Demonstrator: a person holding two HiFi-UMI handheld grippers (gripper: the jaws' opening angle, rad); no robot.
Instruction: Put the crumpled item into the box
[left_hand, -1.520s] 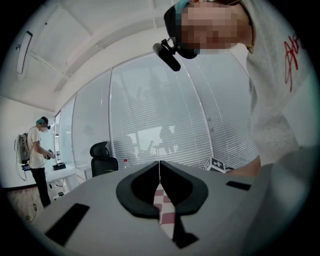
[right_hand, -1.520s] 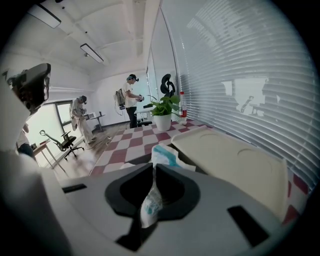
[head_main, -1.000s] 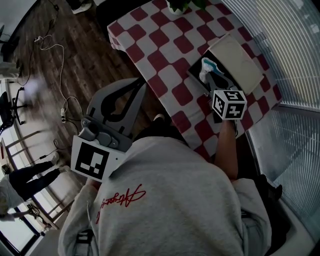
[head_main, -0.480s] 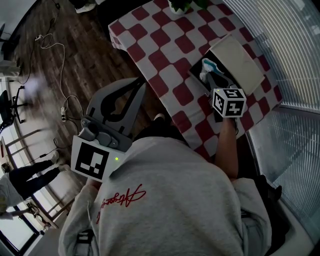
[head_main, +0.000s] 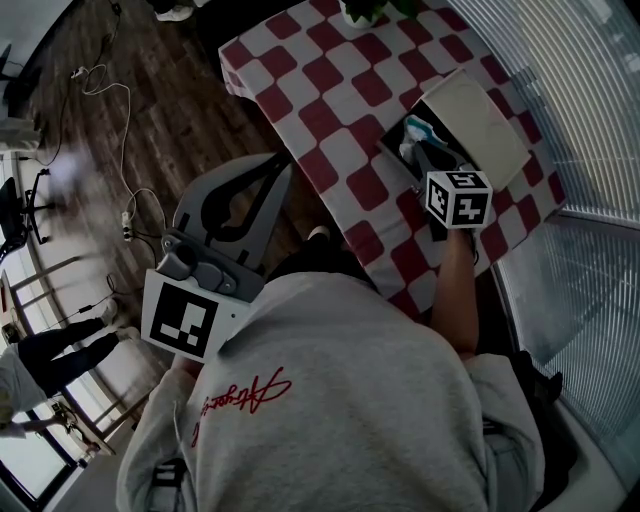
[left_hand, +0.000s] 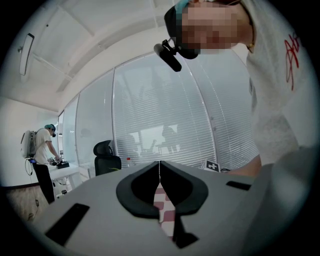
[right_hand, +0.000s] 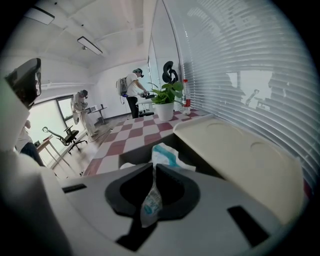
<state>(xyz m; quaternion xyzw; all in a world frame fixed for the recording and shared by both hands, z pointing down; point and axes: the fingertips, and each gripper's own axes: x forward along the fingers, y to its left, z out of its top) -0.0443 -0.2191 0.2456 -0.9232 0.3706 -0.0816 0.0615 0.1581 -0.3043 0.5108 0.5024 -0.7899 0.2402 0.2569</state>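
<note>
One crumpled item (right_hand: 165, 156), white with some blue-green on it, is pinched in the right tongs (right_hand: 152, 168). Both sides of these tongs are squeezed shut on a thin bit of it. The rest of it puffs out past the tips. It is right over the dark inside of the box (right_hand: 131, 160). I cannot tell if it touches the bottom.

From the head view, the crumpled item (head_main: 419, 131) sits at the open mouth of the box (head_main: 392, 143), with the right tongs (head_main: 421, 160) just behind it. The cube (head_main: 458, 198) with black and white squares rides on these tongs. The box's pale lid (head_main: 476, 124) is flipped open and lies on the far side of the box, next to the window blinds (right_hand: 240, 60).

The box stands on a tabletop (head_main: 330, 90) with a red and white checked cloth. A green plant (right_hand: 165, 102) in a white pot stands at the far end of the tabletop.

The left tongs (head_main: 278, 170) are held well away from the box, over the brown wood floor (head_main: 120, 60). In their own view the left tongs (left_hand: 159, 170) are closed, tips touching, with nothing in them.

Two people (right_hand: 132, 92) stand far off in the room. A black chair (left_hand: 106, 155) stands by the glass wall.
</note>
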